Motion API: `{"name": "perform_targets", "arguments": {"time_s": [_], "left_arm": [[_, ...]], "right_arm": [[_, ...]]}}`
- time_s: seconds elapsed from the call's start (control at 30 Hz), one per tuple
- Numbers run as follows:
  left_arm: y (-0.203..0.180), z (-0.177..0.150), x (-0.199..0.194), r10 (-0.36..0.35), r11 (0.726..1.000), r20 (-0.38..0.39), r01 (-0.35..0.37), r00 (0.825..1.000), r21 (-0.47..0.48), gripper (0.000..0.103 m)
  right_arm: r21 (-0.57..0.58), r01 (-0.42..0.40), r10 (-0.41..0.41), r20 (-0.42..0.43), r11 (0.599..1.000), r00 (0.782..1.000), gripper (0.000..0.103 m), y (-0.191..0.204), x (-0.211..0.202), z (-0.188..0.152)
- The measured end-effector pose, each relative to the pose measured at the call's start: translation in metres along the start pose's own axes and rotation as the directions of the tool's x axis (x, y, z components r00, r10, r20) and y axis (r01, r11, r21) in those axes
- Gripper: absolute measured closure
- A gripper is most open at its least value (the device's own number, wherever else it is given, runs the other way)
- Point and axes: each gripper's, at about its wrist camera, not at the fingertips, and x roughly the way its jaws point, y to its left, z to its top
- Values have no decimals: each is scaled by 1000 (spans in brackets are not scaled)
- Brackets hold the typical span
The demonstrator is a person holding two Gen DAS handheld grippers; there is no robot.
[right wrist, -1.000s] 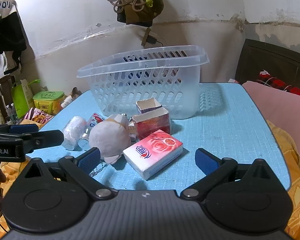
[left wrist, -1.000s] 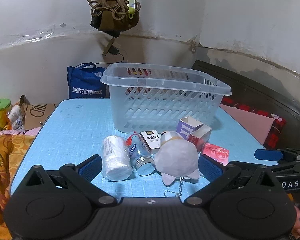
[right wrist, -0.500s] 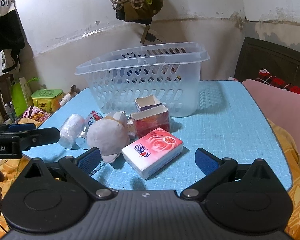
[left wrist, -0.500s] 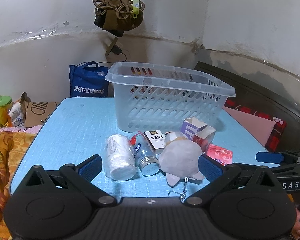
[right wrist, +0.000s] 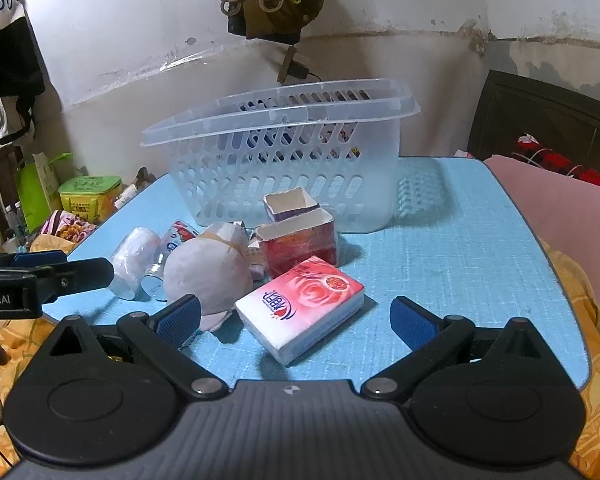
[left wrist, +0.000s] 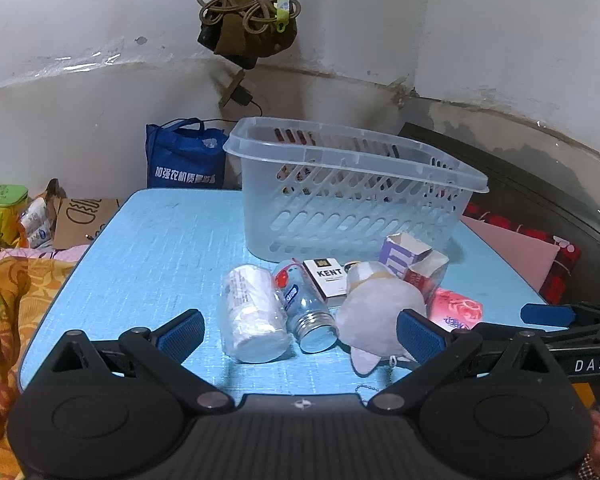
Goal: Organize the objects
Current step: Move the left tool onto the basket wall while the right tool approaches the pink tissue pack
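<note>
A clear plastic basket stands at the back of the blue table; it also shows in the right wrist view. In front of it lie a white roll, a small bottle, a KENT pack, a grey plush toy, open cartons and a pink tissue pack. My left gripper is open and empty, just before the roll and bottle. My right gripper is open and empty, with the tissue pack lying between its fingers.
A blue bag stands behind the table. A green tin and cardboard lie to the left. Orange bedding borders the table's left edge, a pink pillow its right. A bundle of cord hangs above.
Both grippers have edged forward toward the objects, which look slightly larger. Both stay open. No object on the table has moved.
</note>
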Motion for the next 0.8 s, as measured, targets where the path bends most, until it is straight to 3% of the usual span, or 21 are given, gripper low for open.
{"name": "perform_targets", "arguments": {"time_s": [0.4,0.5,0.63,0.73,0.8], "left_arm": [[13,16,16,2,1000,16,-2,1000,-13,4],[15,39,14,3,1000,75,-4,997,14,5],[13,86,24,54,992,177,-73,983,101,5],[19,123,54,78,986,189,-103,979,128,5],[24,143,84,84,984,133,-103,988,146,12]], "right_arm": [[0,4,-4,-7,1000,1000,0,-3,12,3],[12,1,-1,1,1000,1000,0,-9,13,5],[25,9,-9,12,1000,1000,0,-17,12,6],[25,11,-12,25,1000,1000,0,-21,10,5],[28,12,-12,29,1000,999,0,-24,7,5]]}}
